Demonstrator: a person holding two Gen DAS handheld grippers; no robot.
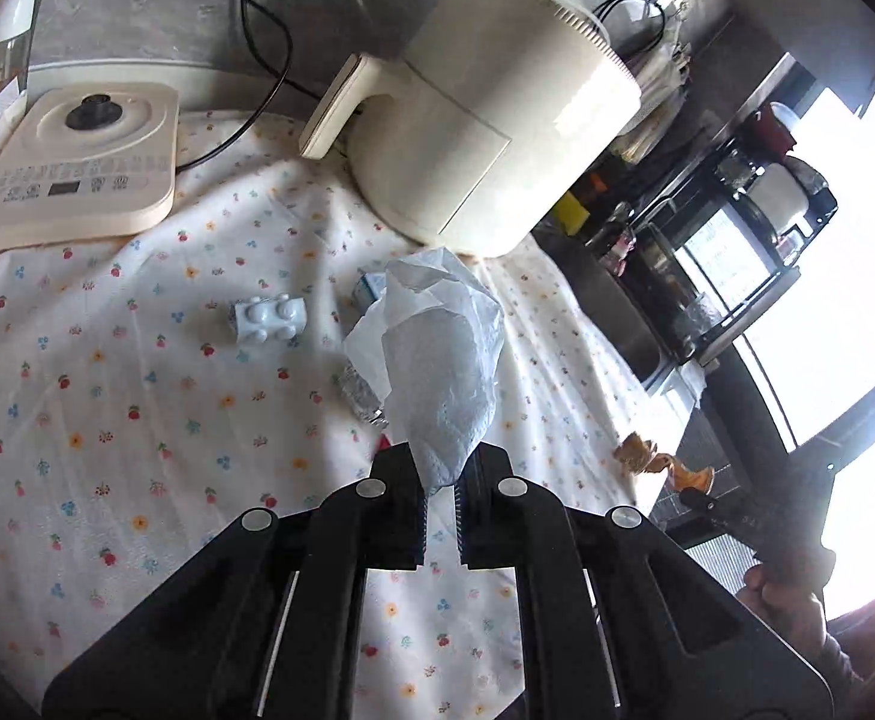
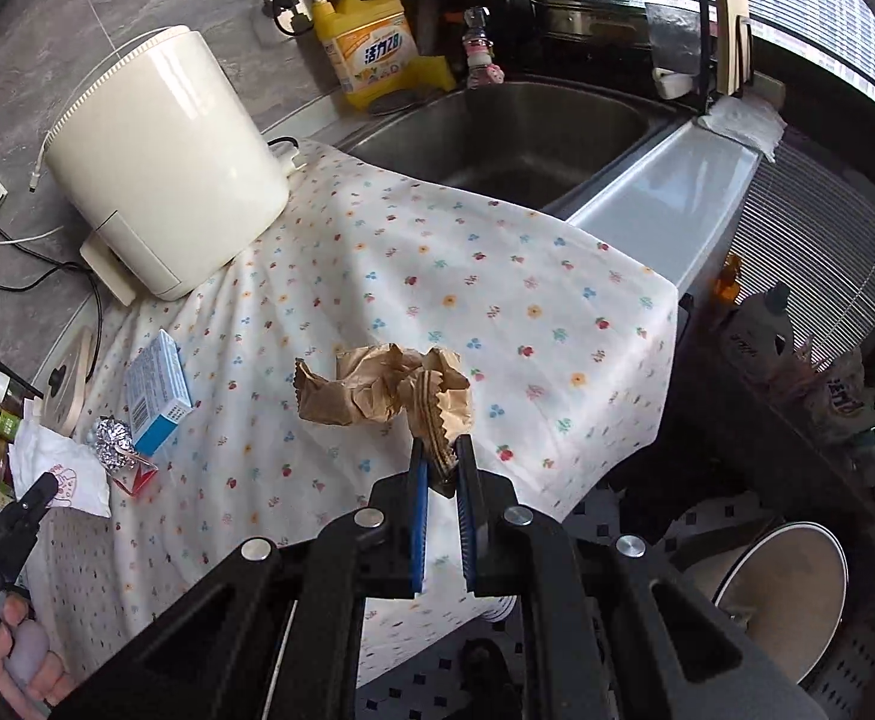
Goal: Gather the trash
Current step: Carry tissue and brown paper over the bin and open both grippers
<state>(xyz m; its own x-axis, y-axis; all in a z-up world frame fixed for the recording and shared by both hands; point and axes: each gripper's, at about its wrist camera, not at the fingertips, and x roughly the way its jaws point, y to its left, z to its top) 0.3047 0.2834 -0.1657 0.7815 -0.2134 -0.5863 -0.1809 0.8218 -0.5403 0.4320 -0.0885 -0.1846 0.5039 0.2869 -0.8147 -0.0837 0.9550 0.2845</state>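
- Left gripper [image 1: 440,480] clenched on white tissue [image 1: 437,360], above flowered cloth [image 1: 107,420].
- Right gripper [image 2: 440,462] pinching crumpled brown paper [image 2: 377,390], sink [image 2: 497,132] beyond.

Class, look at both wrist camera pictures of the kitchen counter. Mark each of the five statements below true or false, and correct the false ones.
1. The left gripper holds a white crumpled tissue. True.
2. The right gripper is empty. False: its fingers are shut on a crumpled brown paper bag.
3. A pale blue toy brick lies on the flowered cloth. True.
4. The yellow soap bottle lies inside the sink. False: it stands upright on the counter behind the sink.
5. A ball of foil lies beside the blue box. True.
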